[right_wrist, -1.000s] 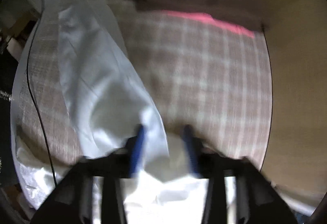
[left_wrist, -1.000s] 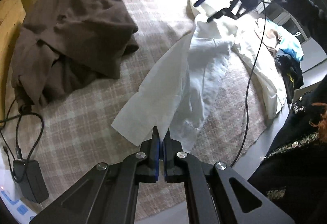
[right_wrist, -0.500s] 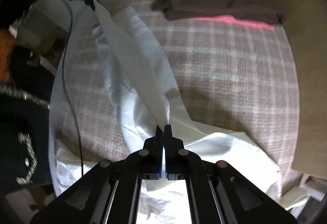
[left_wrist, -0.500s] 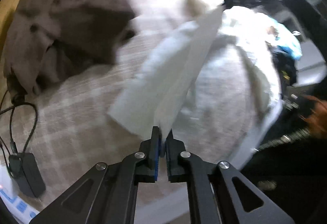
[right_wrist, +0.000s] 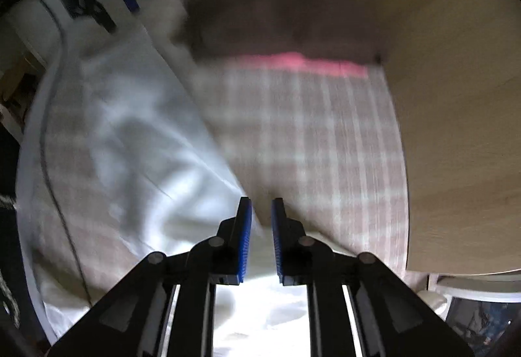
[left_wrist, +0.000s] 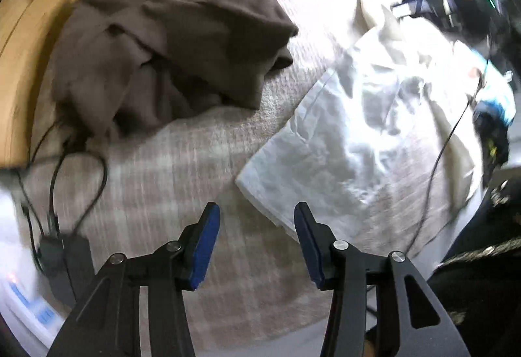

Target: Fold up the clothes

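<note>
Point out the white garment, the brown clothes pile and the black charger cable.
white garment (left_wrist: 351, 142): left wrist view, on its crumpled middle.
brown clothes pile (left_wrist: 182, 41): left wrist view, on the top fold.
black charger cable (left_wrist: 97, 191): left wrist view, on the loop's right side.

You have a bed under both tools, covered with a pinkish-beige checked blanket (left_wrist: 182, 168). Ahead and to the left of your left tool lies a heap of brown clothing (left_wrist: 169, 41), bunched up against the wooden surround. Just ahead and to the right of that tool a white garment (left_wrist: 351, 135) lies spread and creased on the blanket, with a thin black cable (left_wrist: 443, 161) running across its far side. Down to the left of the tool a black power adapter (left_wrist: 62, 256) with looped cord rests at the blanket's edge. From your right tool, a pink strip (right_wrist: 299, 61) shows far ahead beneath the brown heap
</note>
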The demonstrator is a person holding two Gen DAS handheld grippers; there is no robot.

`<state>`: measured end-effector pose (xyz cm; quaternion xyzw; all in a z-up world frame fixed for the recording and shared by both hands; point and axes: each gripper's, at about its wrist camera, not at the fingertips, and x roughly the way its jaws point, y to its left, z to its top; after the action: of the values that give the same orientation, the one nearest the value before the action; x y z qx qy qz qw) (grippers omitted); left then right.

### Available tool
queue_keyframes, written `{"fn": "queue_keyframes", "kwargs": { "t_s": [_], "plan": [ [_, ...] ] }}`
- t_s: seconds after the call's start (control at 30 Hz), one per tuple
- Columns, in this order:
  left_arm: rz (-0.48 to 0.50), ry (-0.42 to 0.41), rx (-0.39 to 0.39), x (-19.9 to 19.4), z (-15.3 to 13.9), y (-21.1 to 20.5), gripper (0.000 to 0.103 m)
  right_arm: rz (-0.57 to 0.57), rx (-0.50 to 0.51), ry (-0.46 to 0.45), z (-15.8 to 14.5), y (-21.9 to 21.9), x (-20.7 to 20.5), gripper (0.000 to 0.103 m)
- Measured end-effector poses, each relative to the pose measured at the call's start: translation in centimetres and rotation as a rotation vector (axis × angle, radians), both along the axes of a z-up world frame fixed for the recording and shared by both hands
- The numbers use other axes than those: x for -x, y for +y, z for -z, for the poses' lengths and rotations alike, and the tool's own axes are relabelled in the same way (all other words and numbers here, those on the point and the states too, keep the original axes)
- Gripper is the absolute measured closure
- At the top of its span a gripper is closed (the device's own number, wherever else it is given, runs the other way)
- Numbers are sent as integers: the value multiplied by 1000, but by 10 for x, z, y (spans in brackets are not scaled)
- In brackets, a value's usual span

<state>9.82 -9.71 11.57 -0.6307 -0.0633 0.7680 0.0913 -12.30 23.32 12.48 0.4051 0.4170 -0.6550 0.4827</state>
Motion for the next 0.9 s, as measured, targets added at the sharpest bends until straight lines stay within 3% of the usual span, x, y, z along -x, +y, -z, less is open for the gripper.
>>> {"fn": "queue_keyframes", "kwargs": {
  "t_s": [0.03, 0.07, 0.17, 0.23, 0.3, 0.37, 0.5, 0.57, 0.77, 0.83, 0.9],
  "plan": [
    [-30, 8, -11, -9, -2, -3, 58, -9, 52, -8, -5, -2, -19, 90],
    [-61, 15, -22, -18, -4, -5, 58, -21, 100, -43, -13, -31, -21, 90],
    [-137, 39, -51, -45, -10, -9, 58, -65, 182, -127, -3, -67, -82, 90],
    [-170, 65, -94, -64, -14, -7, 58, -111, 220, -162, 5, -106, -128, 82],
    [-198, 89, -117, -85, -16, 0, 58, -135, 222, -122, 3, -143, -135, 68],
    [-209, 110, -139, -99, -16, 8, 58, -160, 202, -53, 19, -166, -152, 68],
    [-267, 149, -218, -112, -11, 7, 58, -165, 92, 88, 36, -195, -160, 68],
    [-299, 151, -247, -121, -10, 0, 57, -167, 85, 116, 42, -204, -156, 68],
    [-364, 124, -297, -121, 4, 1, 56, -91, 62, 29, 54, -224, -137, 68],
    [-370, 104, -291, -114, 7, 5, 52, -79, 64, 17, 55, -224, -136, 76],
    [-367, 92, -289, -106, 8, 9, 51, -59, 68, -1, 57, -225, -133, 91]
  ]
}}
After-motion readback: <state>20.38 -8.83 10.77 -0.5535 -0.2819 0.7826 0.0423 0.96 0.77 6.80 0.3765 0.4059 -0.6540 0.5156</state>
